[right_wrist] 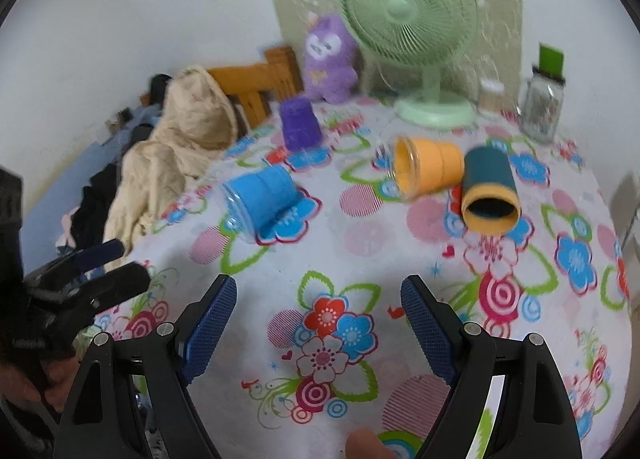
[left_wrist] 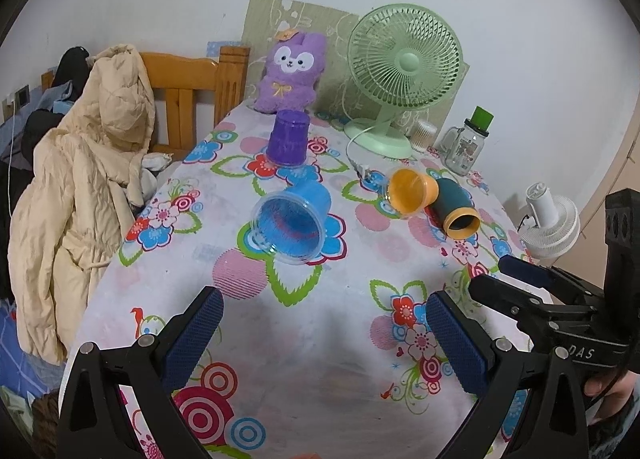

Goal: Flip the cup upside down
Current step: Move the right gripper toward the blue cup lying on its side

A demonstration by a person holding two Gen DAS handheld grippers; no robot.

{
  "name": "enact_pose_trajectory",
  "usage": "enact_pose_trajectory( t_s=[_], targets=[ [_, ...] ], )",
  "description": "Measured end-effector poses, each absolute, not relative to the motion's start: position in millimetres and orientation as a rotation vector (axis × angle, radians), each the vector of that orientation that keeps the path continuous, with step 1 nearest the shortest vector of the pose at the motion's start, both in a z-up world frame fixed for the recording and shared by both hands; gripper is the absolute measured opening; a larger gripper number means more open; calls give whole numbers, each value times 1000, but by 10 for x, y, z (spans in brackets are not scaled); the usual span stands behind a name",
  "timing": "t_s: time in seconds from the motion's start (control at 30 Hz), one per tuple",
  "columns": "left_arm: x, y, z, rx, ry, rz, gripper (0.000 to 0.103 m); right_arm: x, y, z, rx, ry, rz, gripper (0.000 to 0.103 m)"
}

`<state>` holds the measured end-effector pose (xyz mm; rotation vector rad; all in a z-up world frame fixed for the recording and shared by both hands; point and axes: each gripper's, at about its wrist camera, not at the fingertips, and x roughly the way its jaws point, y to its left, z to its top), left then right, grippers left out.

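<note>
A blue cup [left_wrist: 294, 221] [right_wrist: 260, 199] lies on its side mid-table, mouth toward my left gripper. An orange cup [left_wrist: 412, 191] [right_wrist: 428, 173] and a dark teal cup with an orange rim [left_wrist: 458, 211] [right_wrist: 490, 191] lie on their sides to the right, touching. A purple cup [left_wrist: 288, 138] [right_wrist: 299, 129] stands upside down farther back. My left gripper [left_wrist: 324, 307] is open and empty, short of the blue cup. My right gripper [right_wrist: 318, 295] is open and empty, short of the orange and teal cups; it also shows in the left wrist view [left_wrist: 496, 273].
A green desk fan [left_wrist: 404, 71], a purple plush toy [left_wrist: 290, 73], a glass jar with a green lid [left_wrist: 468, 143] and a small jar stand at the table's back. A white fan [left_wrist: 550, 219] sits at the right edge. A chair with a beige coat [left_wrist: 84, 179] stands left.
</note>
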<state>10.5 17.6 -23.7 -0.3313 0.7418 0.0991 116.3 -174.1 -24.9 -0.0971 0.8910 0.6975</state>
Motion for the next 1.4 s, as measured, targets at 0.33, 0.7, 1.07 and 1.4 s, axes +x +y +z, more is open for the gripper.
enact_pose_trajectory(
  t_s=[0.33,0.7,1.07,1.4],
  targets=[
    [229,345,-473,-361,793,104,102,1346,-1515,-429,-9,989,671,86],
    [467,543,-575,-339,830,105,102,1614,-1231,-474,26,1043,651,86],
    [782,697,-636,-264,866,88,102,2065,-800,-648,149,1163,647,86],
    [951,861,-677,-247,881,78,102,2358,-434,-802,185,1264,647,86]
  ],
)
